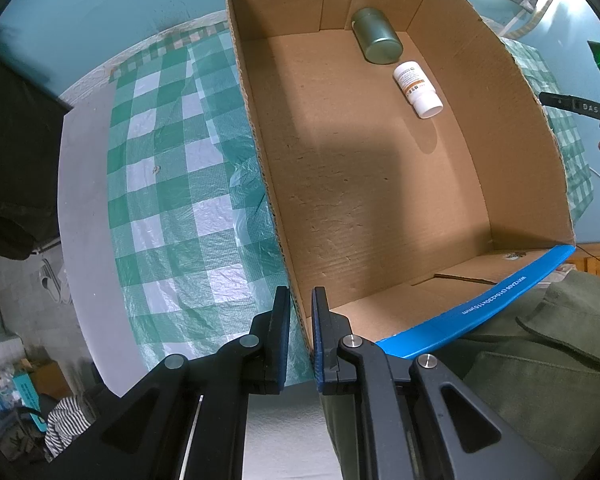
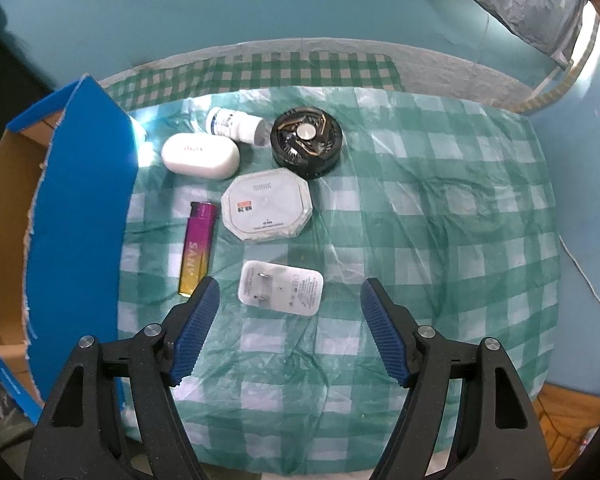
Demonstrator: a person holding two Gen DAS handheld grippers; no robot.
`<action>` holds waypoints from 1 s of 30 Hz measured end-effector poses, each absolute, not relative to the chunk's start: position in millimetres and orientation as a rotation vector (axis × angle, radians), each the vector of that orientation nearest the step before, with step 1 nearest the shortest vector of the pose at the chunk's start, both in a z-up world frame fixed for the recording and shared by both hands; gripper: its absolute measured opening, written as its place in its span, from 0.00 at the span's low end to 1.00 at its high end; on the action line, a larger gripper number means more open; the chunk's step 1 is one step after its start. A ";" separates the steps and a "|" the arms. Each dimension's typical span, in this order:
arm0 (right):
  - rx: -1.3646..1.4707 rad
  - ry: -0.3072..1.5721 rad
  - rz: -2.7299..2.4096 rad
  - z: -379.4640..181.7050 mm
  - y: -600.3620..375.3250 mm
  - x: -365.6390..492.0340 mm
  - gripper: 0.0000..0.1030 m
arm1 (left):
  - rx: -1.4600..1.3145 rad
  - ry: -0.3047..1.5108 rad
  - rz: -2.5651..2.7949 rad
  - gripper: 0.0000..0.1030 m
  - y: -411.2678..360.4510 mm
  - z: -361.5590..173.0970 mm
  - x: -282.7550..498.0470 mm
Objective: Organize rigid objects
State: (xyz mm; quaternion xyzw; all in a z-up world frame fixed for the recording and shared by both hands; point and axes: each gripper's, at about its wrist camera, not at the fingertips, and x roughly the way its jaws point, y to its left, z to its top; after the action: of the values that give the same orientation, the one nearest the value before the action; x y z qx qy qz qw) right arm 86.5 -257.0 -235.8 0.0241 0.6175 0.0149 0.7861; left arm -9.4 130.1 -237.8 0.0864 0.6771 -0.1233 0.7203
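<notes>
Two bottles [image 1: 417, 88] hug box wall [image 1: 480, 120].

Both fisheye views sharp at centre, heavy barrel warp and black vignette at edges. Even, cool daylight. Broad soft shadow across cardboard box floor [image 1: 364, 184]. Blown-out glare patch on checked tablecloth [image 2: 420, 208] beside the box's blue wall [image 2: 84, 216]; bright window strip top right.

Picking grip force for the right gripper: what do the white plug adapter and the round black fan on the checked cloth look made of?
White plug adapter: smooth matte plastic, apparently hard, with two shiny metal prongs and grey print. Round black fan: dark glossy plastic housing, probably rigid, with brassy blades and a silvery hub that may be metal or a sticker.
</notes>
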 end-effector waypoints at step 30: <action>0.034 1.306 -0.003 -273.8 -247.7 94.4 0.49 | 0.185 1.500 -0.266 0.09 129.4 -238.8 -9.9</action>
State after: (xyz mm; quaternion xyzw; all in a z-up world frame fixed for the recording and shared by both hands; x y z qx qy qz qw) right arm 94.4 -247.7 -273.8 0.0157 0.6076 -0.0015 0.7941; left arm -9.9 129.4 -238.8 0.0838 0.6785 -0.1201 0.7198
